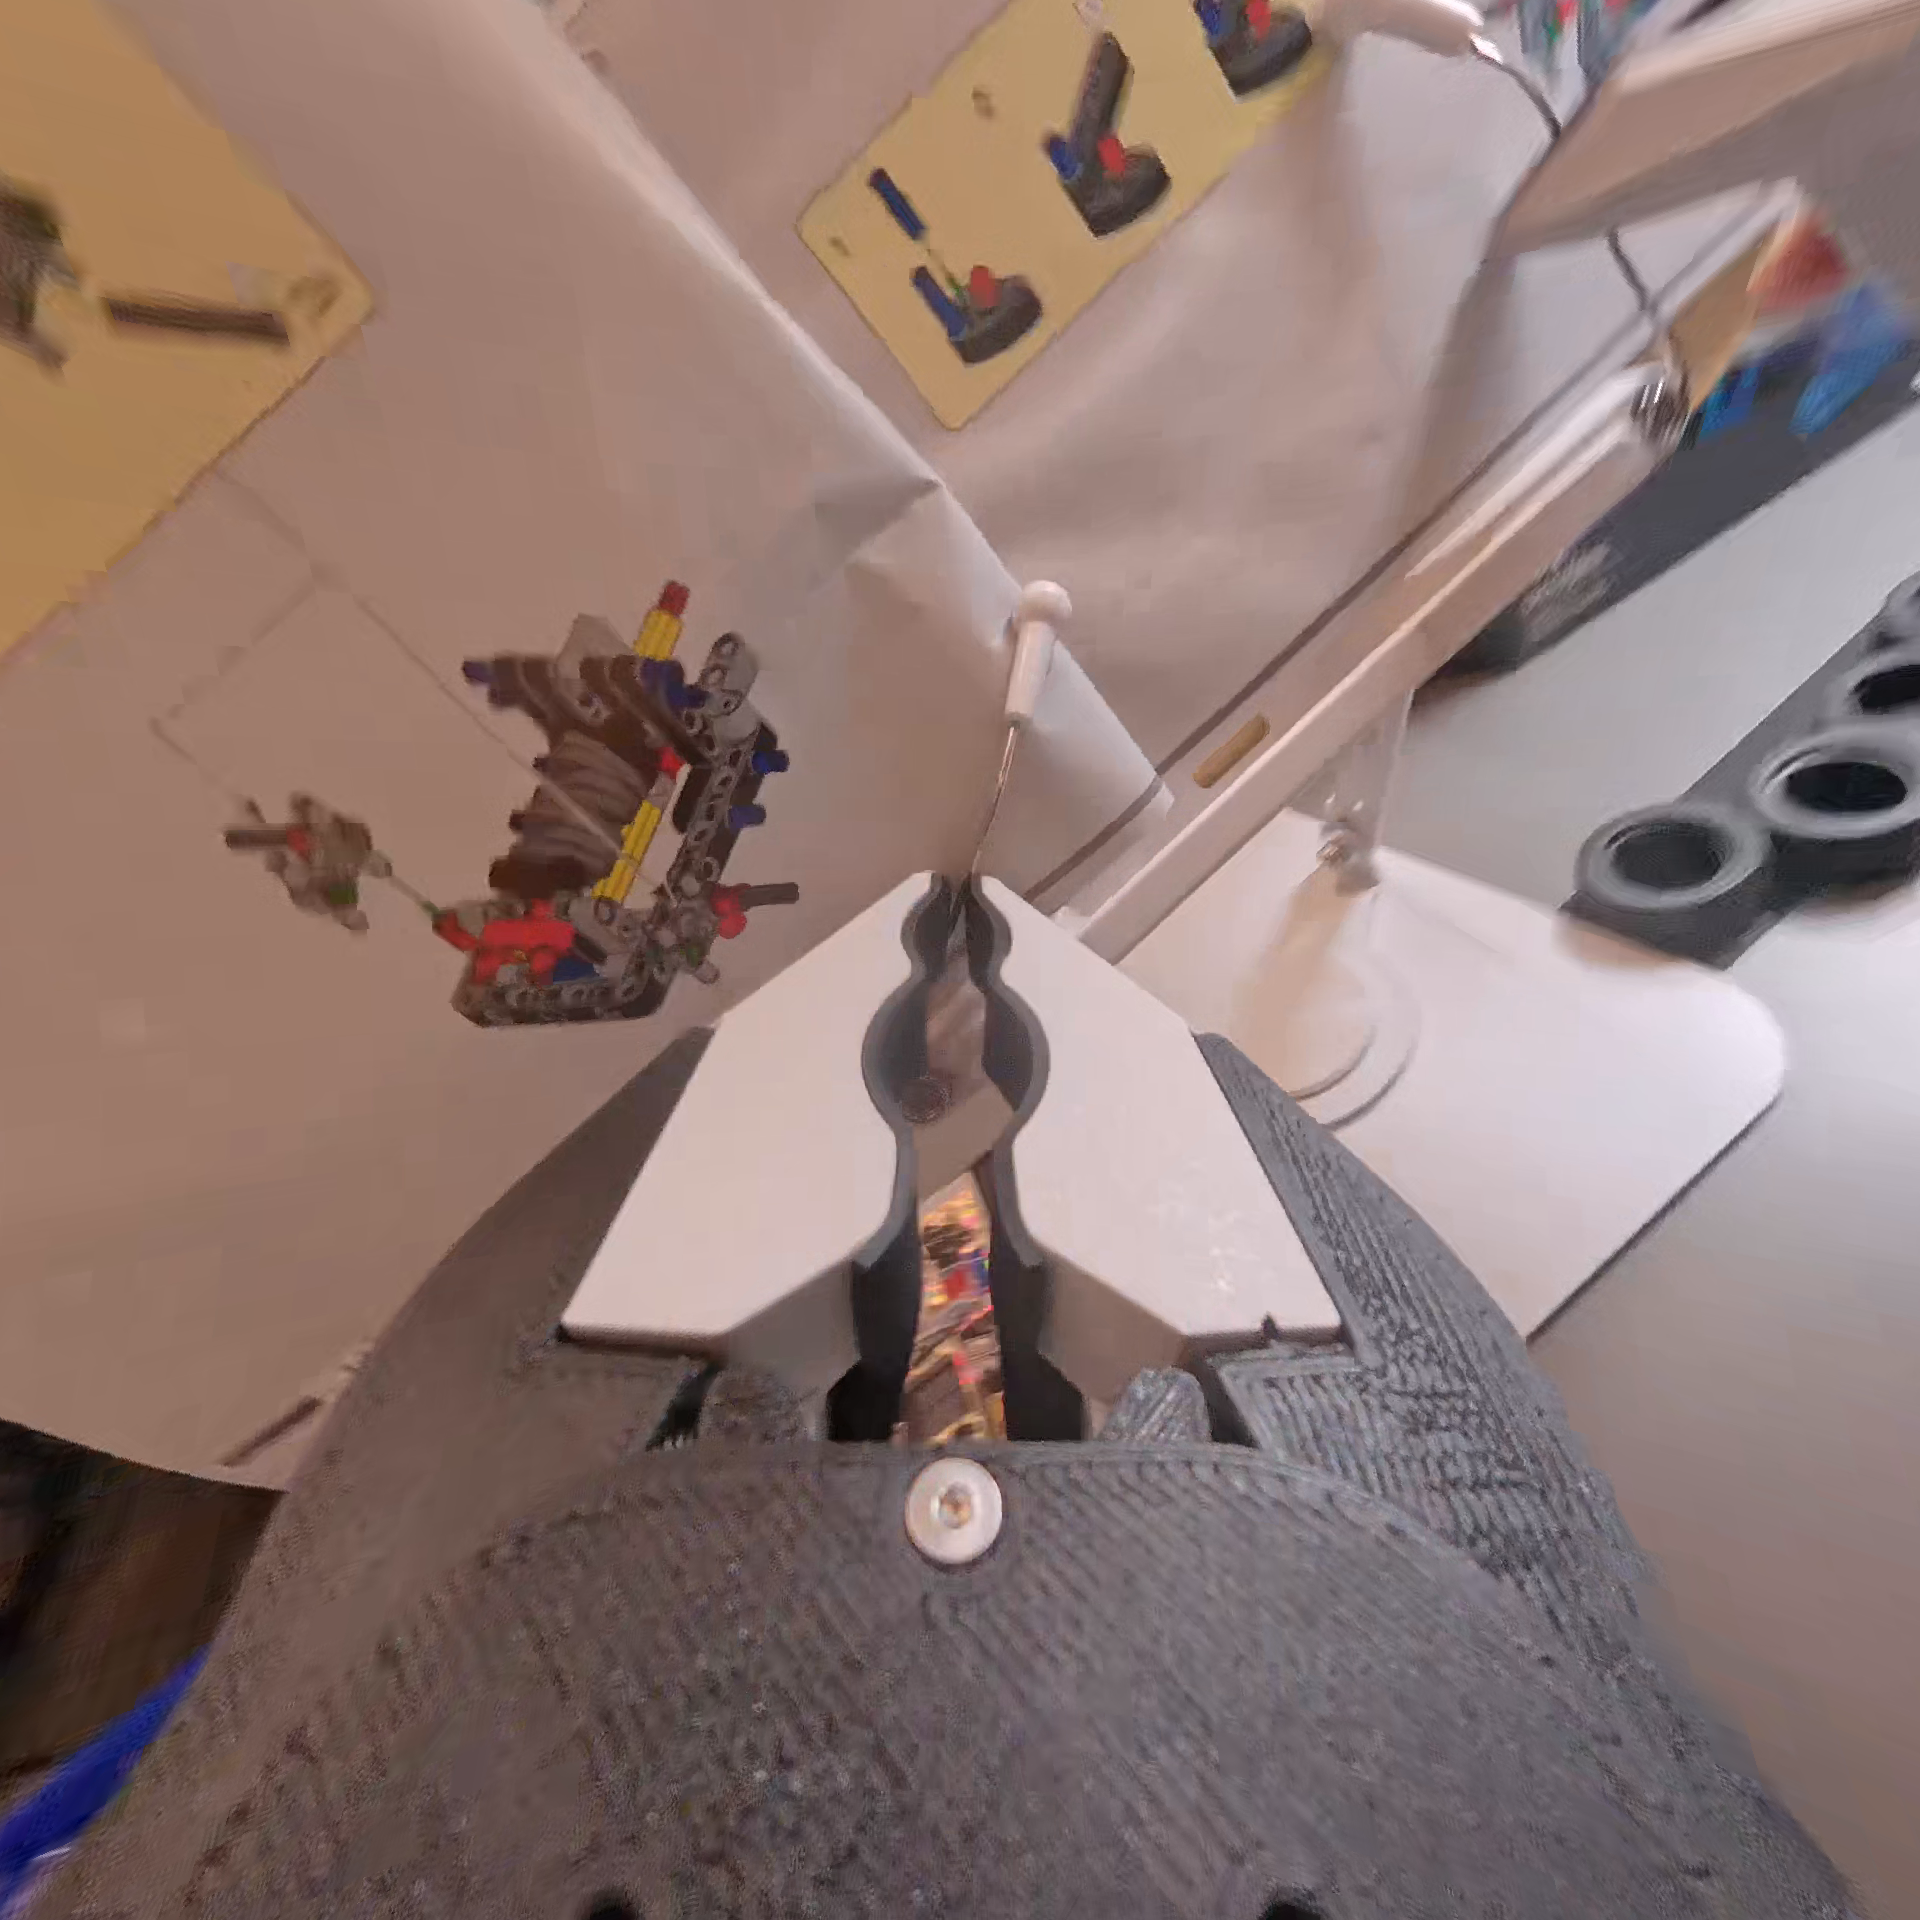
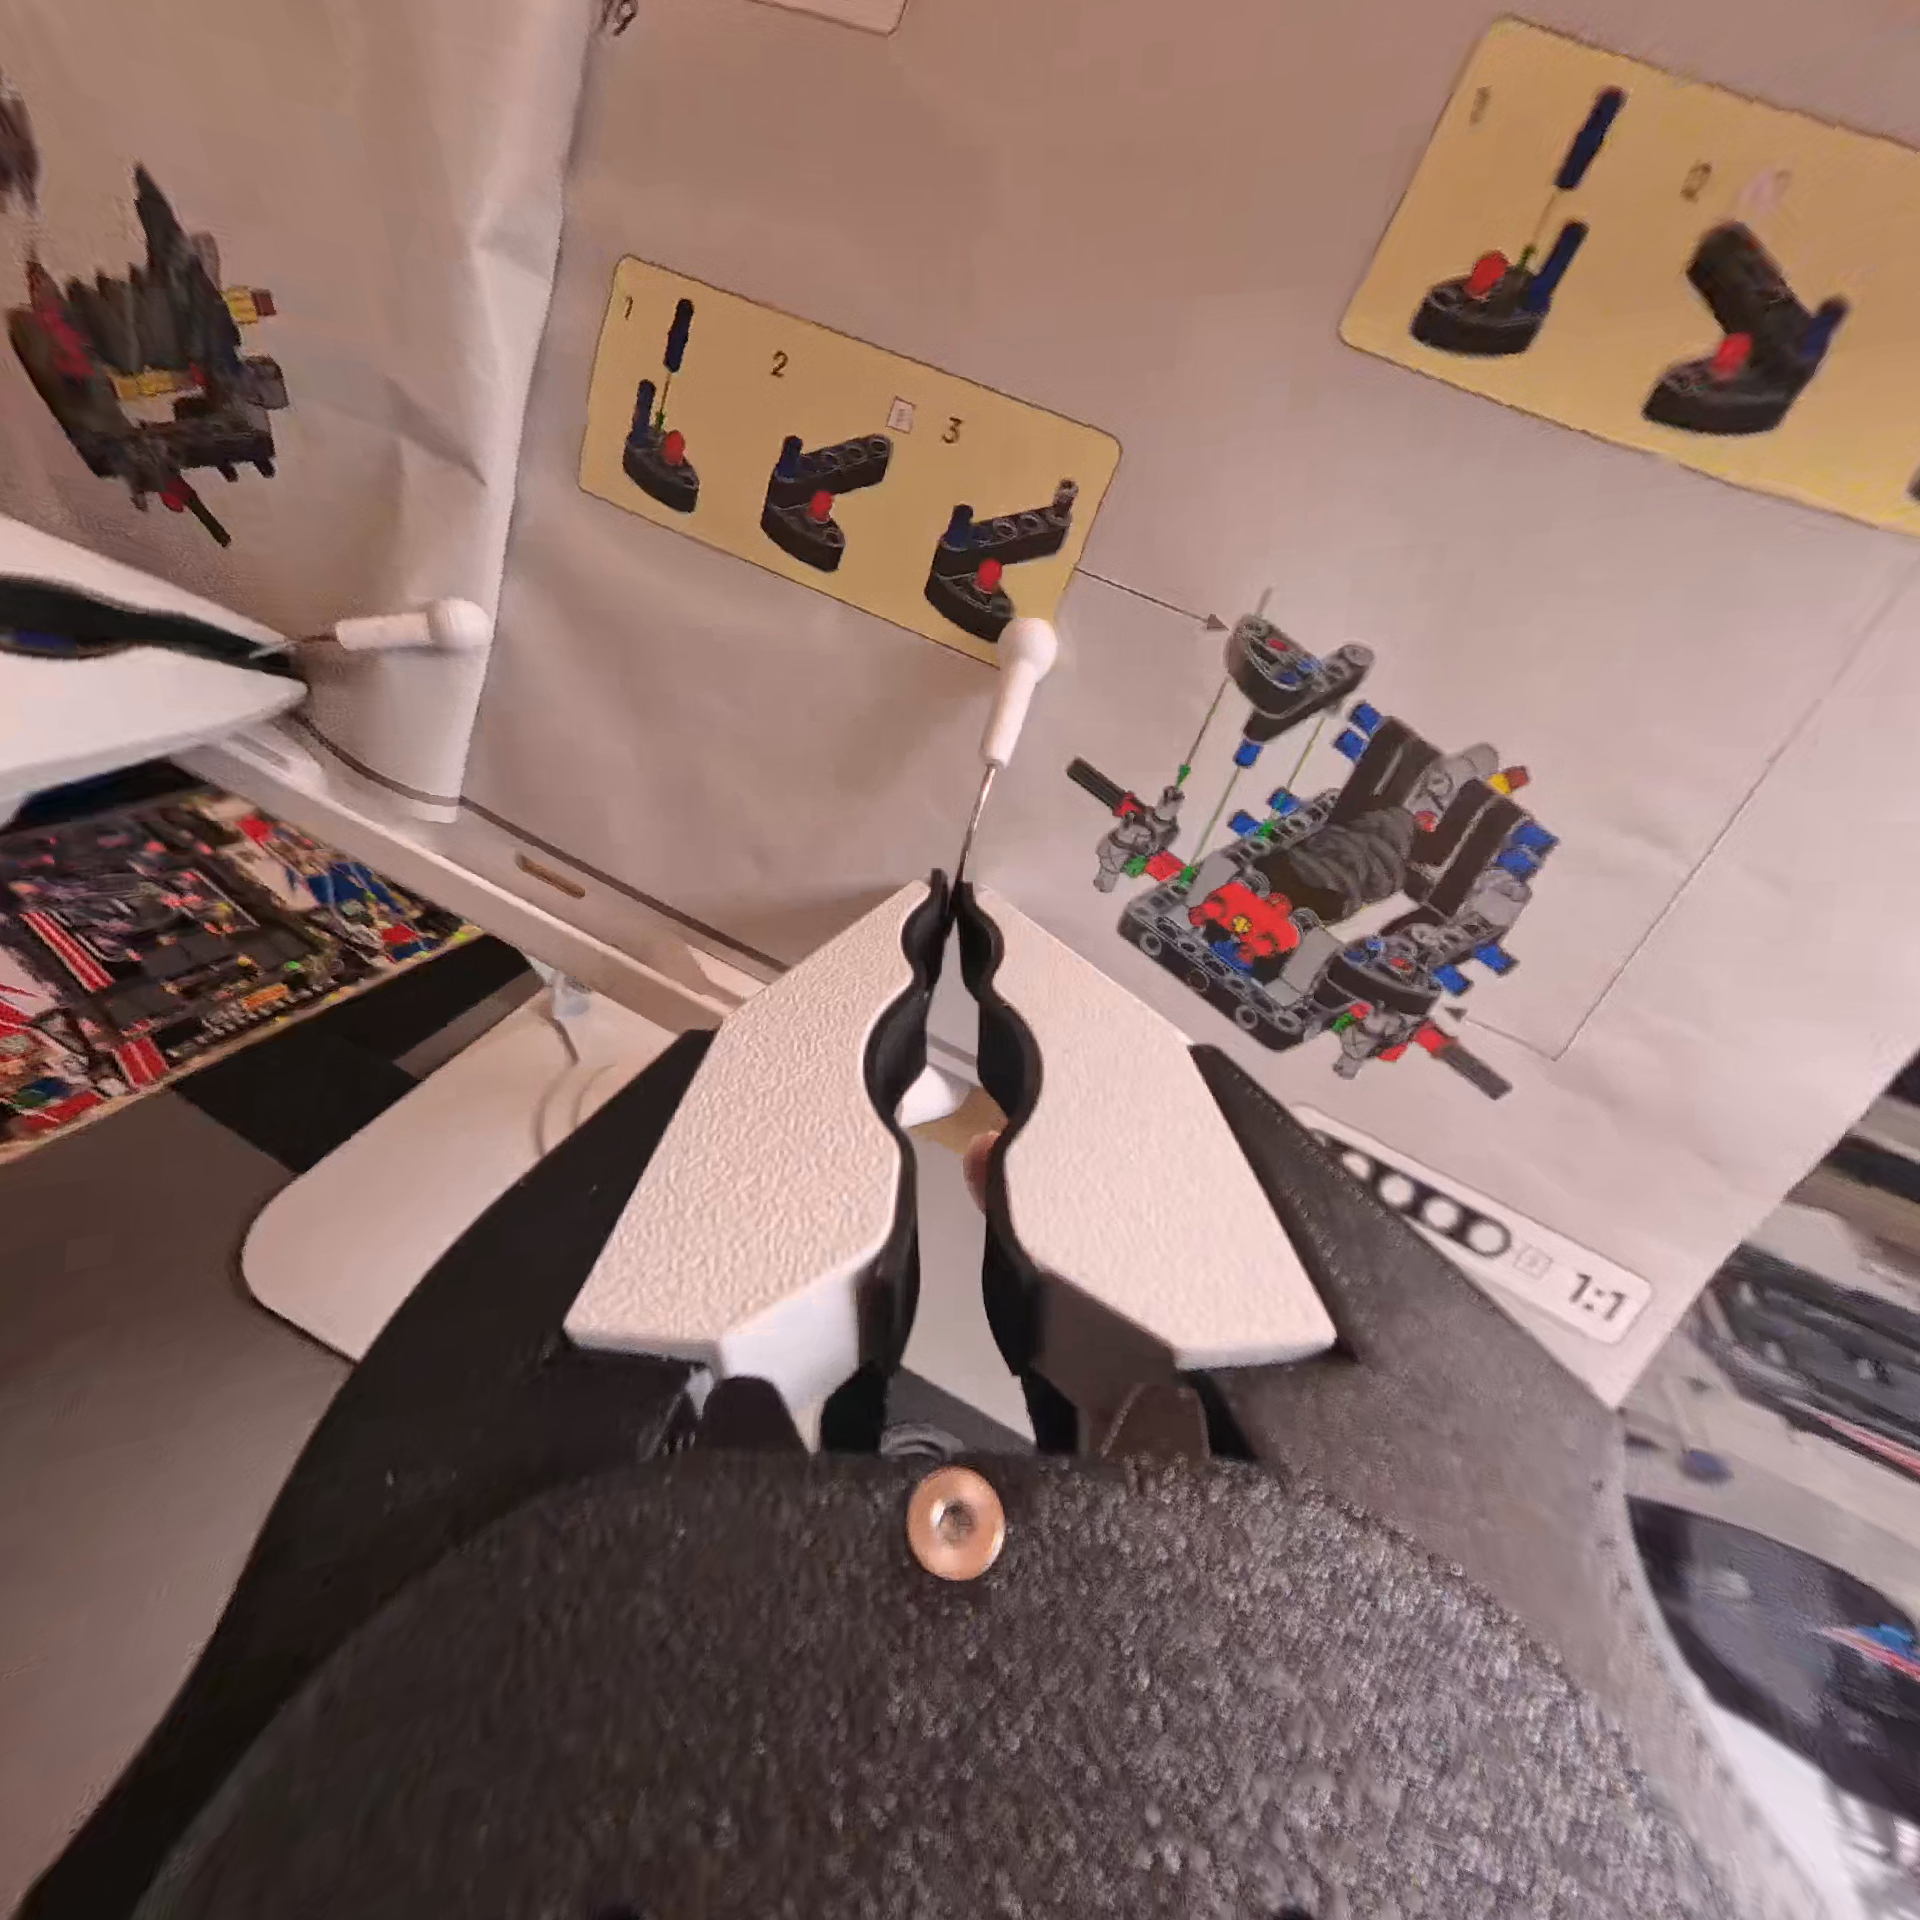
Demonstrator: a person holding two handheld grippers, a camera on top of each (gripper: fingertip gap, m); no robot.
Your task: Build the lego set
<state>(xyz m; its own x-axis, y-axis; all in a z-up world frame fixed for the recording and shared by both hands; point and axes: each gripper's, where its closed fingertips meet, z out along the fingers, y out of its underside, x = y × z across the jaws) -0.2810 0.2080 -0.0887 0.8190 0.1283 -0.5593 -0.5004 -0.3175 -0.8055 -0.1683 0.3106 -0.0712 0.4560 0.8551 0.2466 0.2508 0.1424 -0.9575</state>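
The open instruction booklet (image 1: 436, 436) stands on a white stand and fills both views (image 2: 1299, 436). My left gripper (image 1: 956, 896) is shut on a thin metal pointer with a white knobbed tip (image 1: 1035, 644). That tip lies by the curled edge of a page near the booklet's fold. My right gripper (image 2: 951, 896) is shut on a like pointer (image 2: 1018, 686), whose tip sits at the lower corner of a yellow step panel (image 2: 842, 447). The left gripper (image 2: 114, 665) also shows at the left of the right wrist view, its pointer (image 2: 416, 627) against the left page.
The stand's white base plate (image 1: 1538, 1122) lies on the grey table and also shows in the right wrist view (image 2: 395, 1216). A black holed Lego beam (image 1: 1766, 821) lies to the right. A colourful Lego box (image 2: 187, 935) lies behind the stand, at the left. Across from one pair of fingers to the other is roughly 15 cm.
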